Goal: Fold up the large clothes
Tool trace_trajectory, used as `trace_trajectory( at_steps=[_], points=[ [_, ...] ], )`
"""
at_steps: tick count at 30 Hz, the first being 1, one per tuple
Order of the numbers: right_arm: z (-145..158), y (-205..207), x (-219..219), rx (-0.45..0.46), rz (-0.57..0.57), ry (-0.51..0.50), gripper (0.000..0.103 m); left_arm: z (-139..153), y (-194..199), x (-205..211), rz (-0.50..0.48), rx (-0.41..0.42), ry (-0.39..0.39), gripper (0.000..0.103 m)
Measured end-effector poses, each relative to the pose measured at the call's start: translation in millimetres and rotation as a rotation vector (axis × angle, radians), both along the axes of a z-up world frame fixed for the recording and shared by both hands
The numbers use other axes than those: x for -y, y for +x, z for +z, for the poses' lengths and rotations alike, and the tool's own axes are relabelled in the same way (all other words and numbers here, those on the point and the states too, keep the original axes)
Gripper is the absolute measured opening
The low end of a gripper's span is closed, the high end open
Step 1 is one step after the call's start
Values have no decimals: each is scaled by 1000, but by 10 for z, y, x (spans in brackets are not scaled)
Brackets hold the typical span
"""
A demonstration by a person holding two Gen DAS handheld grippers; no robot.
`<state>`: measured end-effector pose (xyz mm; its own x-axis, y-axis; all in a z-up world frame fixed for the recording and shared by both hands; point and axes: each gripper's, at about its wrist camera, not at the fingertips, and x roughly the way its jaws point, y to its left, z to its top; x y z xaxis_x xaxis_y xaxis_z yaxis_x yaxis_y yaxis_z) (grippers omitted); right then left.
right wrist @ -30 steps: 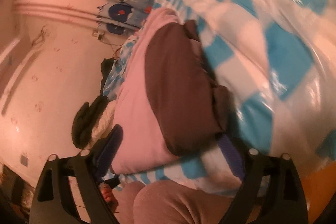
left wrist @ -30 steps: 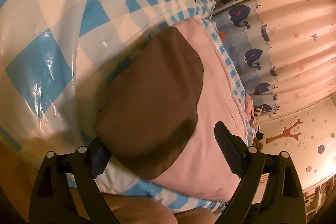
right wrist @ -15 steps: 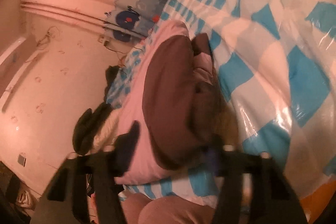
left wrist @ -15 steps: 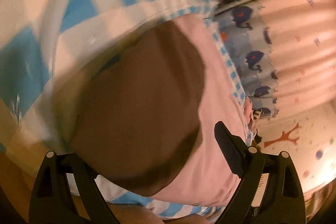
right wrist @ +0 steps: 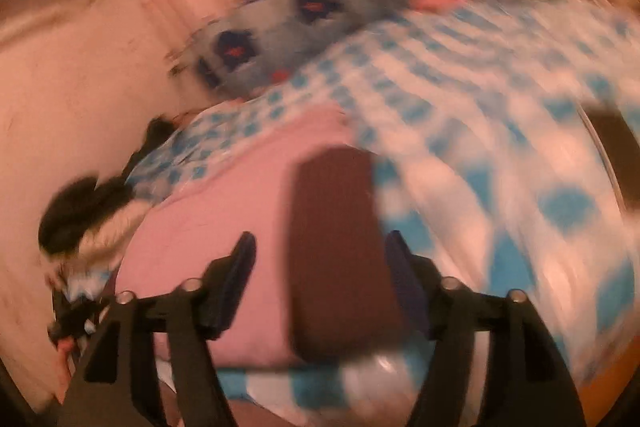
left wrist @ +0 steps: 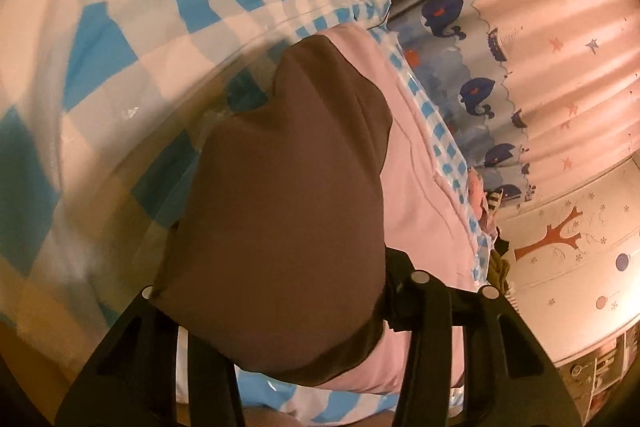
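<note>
While the brown garment already lies doubled over the pink garment at the near edge of the bed, I judge the folding only partly done: the brown piece has been turned in on itself, but it is not yet a tidy packet, and the pink one beneath looks unfolded as far as I can see.

My left fingers are closing, and the brown cloth sits between them, draped over one of them (so I cannot tell whether the pads press on it yet).

My right fingers are opening, standing about halfway apart with a narrow brown strip between them; the view is blurred, and the far pad seems beside the strip, the other clear of it.
</note>
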<state>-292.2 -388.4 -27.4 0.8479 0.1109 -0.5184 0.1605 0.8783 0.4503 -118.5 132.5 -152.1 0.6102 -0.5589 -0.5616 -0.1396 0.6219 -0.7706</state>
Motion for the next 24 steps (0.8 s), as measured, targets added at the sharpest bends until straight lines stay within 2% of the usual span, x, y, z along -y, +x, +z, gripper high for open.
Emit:
trace_trajectory(
  at_steps=[3,5,7,9,11,12,13,15,18,22,24],
  points=[
    [244,579,-411,4,156,-104,71,-250,128,-65,18,-80,-87,74],
    [308,990,-714,-15,250,-157,71,-342,197,-34,30,-86,-107,80],
    [314,1436,-1093,-48,351,-225,71,-331,231,18,40,-76,-95,86],
    [271,1739,-1367,-68,405,-255,71,-321,280,43,56,-70,-84,86],
    [126,2129,-1593,-126,448,-276,71,-262,288,51,72,-31,-76,72],
    [-69,2339,-1705,-203,470,-292,72,-191,300,78,60,-1,-51,60],
    [-360,2517,-1801,-303,485,-317,76,-129,302,103,46,26,-34,52],
    [-706,2617,-1889,-349,504,-332,76,60,311,183,-3,96,3,43],
    [-749,2533,-1910,-347,483,-347,76,352,306,360,-60,182,96,37],
    [-777,2407,-1864,-346,482,-319,76,550,214,447,-99,229,105,33],
    [-745,2345,-1915,-362,502,-299,76,706,40,458,-121,262,107,32]
  ],
)
